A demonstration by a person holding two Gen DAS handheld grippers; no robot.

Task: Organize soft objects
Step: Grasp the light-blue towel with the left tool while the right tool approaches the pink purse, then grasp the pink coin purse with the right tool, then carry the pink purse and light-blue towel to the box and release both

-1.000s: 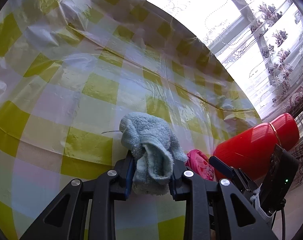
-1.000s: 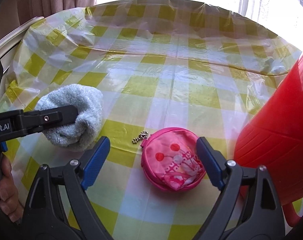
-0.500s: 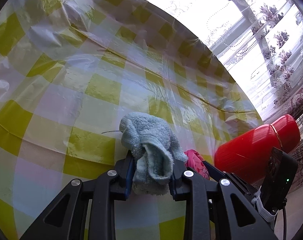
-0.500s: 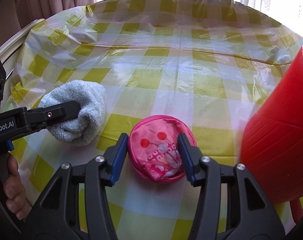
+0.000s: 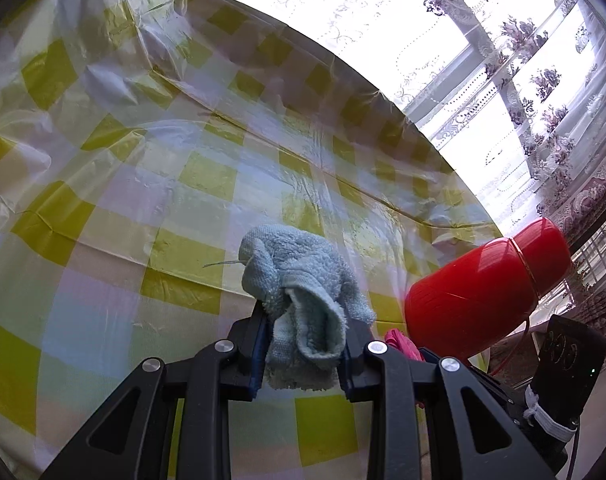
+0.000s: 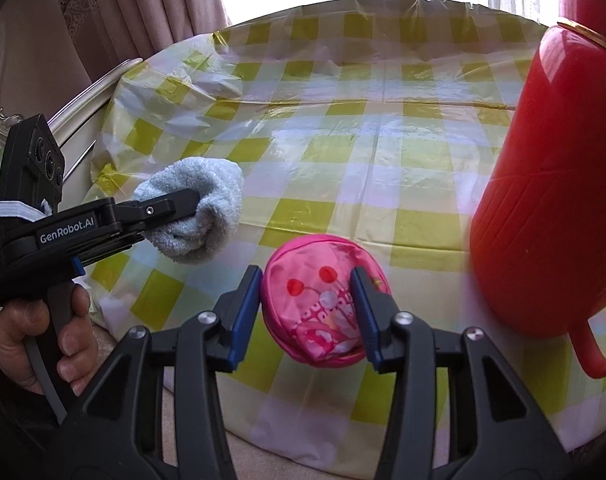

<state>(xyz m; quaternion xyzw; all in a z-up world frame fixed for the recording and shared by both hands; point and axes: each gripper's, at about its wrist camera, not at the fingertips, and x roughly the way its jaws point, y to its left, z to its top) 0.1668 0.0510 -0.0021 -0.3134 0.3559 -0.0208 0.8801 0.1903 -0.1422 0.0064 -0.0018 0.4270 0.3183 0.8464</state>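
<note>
Nearest the right camera, the right gripper had its jaws squeezed on the pink pouch. They had just been closing, and the pouch was between them. A second ago they stood wide with the pouch lying flat on the checked tablecloth; now the pouch looked lifted, out over the near edge of the table.

To the left of the pouch, the left gripper was clamped on the blue towel, just as it was a second ago. A hand held its handle. The towel hung up off the cloth and looked a bit higher than before.

Just to the right of the pouch stood the big red jug, now closer and taller in the right view than it was.

What could go wrong: the pouch is soft and slippery, and the pads pinch only its middle, so it might slide out and drop past the table edge. A swing to the right could bump the jug. The towel's loose end could also snag.
</note>
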